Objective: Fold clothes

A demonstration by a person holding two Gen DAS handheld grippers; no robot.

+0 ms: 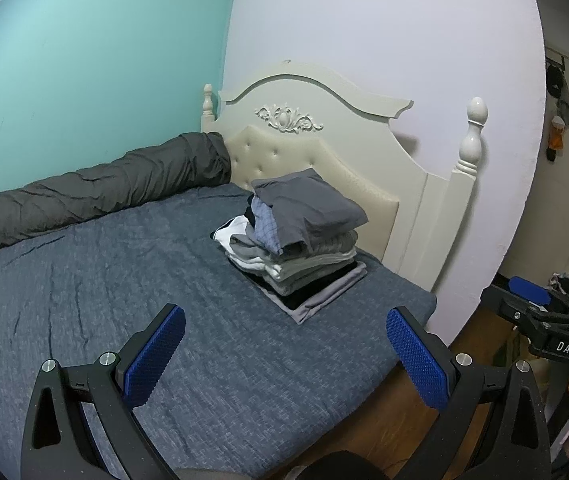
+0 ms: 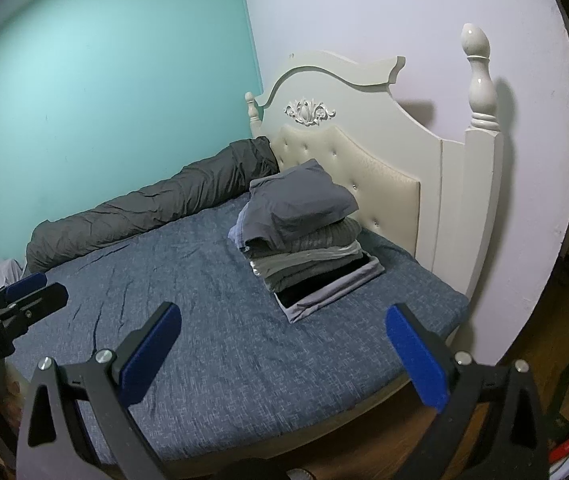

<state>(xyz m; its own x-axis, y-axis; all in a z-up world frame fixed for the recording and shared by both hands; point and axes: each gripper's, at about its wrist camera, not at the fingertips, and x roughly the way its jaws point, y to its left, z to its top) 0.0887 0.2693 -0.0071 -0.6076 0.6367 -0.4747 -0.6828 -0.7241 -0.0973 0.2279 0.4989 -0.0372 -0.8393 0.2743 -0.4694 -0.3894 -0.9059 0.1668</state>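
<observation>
One bed [image 1: 124, 280] carries one stack of folded clothes [image 1: 300, 240]; roughly eight layers show, though the exact number cannot be told. One rolled dark grey quilt [image 1: 96, 188] lies along the wall. One headboard [image 1: 324, 120] bears two turned posts. Two grippers appear, each with two blue-padded fingers [image 1: 156, 356].

You can read "DAS" in white letters on the black body of the right gripper [image 1: 532, 300], at the right edge of your left wrist view. In your right wrist view, the left gripper [image 2: 24, 292] carries white lettering on its black body too, but it is turned sideways and blurred; it may read "GenRobot.AI".
</observation>
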